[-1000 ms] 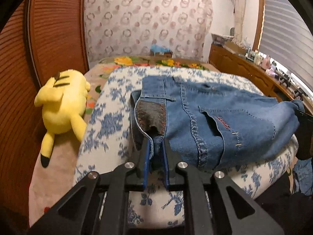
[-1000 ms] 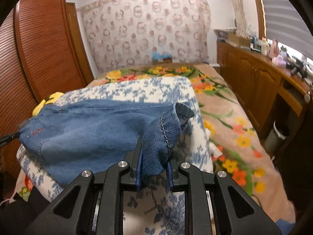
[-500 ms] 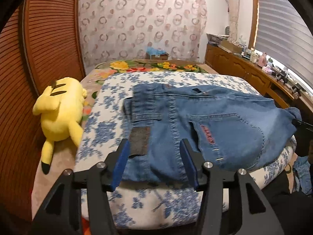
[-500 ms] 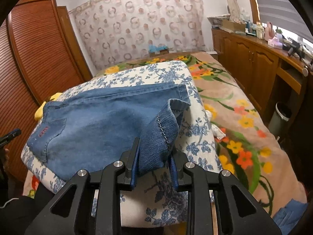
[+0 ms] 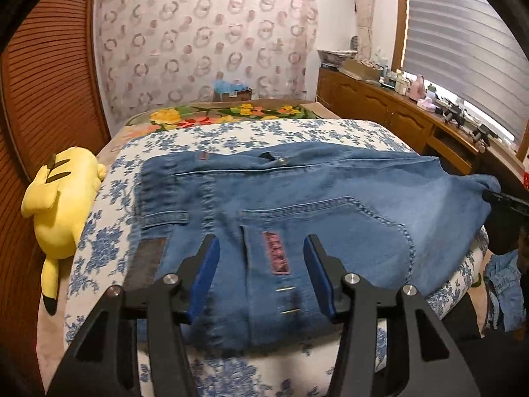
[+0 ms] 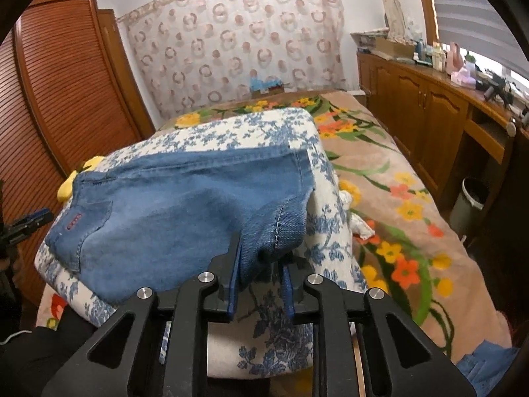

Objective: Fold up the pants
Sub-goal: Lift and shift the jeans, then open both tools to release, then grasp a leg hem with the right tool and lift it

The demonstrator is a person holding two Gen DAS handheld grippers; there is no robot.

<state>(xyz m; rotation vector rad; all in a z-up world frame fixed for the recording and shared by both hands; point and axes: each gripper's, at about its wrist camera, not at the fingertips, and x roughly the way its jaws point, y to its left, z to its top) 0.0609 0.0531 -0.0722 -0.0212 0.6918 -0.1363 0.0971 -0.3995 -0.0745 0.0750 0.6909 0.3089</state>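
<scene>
Blue jeans [image 5: 330,192] lie folded flat on a blue-flowered cushion [image 5: 99,251], waistband to the left and back pocket up. My left gripper [image 5: 261,241] is open just above the pocket's red label [image 5: 276,254], with nothing between its pads. In the right wrist view the same jeans [image 6: 172,205] stretch to the left. My right gripper [image 6: 261,254] is closing on the bunched leg hem [image 6: 281,228] at the cushion's near right corner and lifts it slightly. The right gripper [image 5: 506,198] also shows at the left view's right edge.
A yellow plush toy [image 5: 62,198] lies left of the cushion on the flowered bedspread [image 6: 396,198]. A wooden wardrobe [image 6: 66,82] stands on the left and a low cabinet [image 6: 429,106] with clutter on the right. A bin [image 6: 469,198] stands by the bed. More denim [image 5: 502,284] lies low right.
My left gripper let go of the waistband, opened and moved right over the back pocket; the waist now lies flat. My right gripper stays on the hem, which has sunk lower.
</scene>
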